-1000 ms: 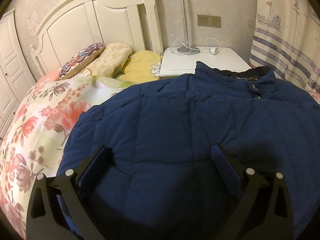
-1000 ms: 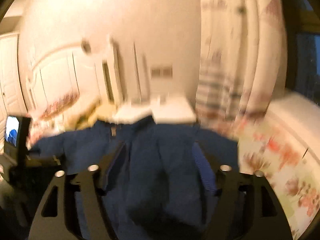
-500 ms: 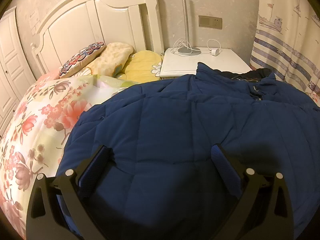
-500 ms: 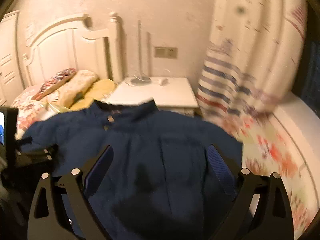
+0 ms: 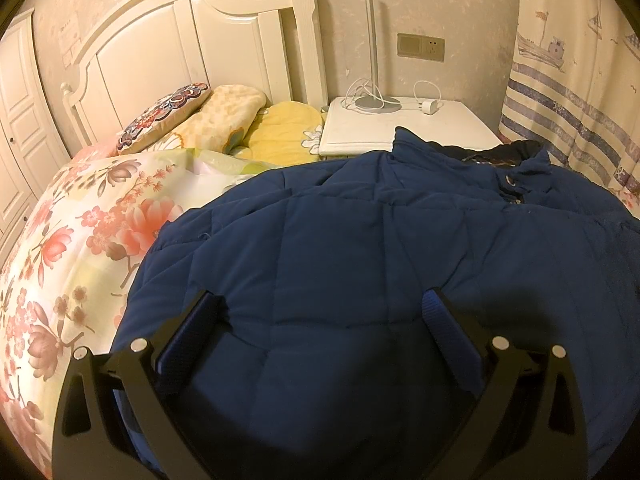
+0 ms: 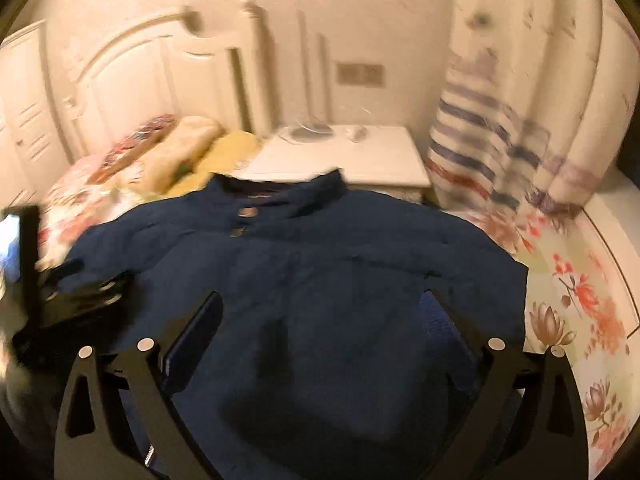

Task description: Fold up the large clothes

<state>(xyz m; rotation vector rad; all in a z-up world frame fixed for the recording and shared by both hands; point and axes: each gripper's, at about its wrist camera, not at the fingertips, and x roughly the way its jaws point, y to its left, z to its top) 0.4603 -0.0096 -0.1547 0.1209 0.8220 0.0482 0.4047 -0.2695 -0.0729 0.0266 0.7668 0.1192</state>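
A large navy quilted jacket [image 5: 380, 248] lies spread flat on the floral bedspread, collar toward the nightstand. It also shows in the right wrist view [image 6: 320, 264], buttons near the collar. My left gripper [image 5: 320, 312] is open and empty, hovering over the jacket's left lower part. My right gripper [image 6: 320, 312] is open and empty above the jacket's middle. The other gripper's black body [image 6: 60, 300] shows at the left edge of the right wrist view, over the jacket's left sleeve.
A floral bedspread [image 5: 72, 248] covers the bed. Pillows [image 5: 224, 116] lie by the white headboard [image 5: 192, 36]. A white nightstand [image 5: 404, 128] holds a lamp base and a charger. A striped curtain [image 5: 568, 92] hangs at the right.
The right wrist view has swung and settled lower over the jacket, still blurred. The left gripper has barely moved. Both jaws stay open.
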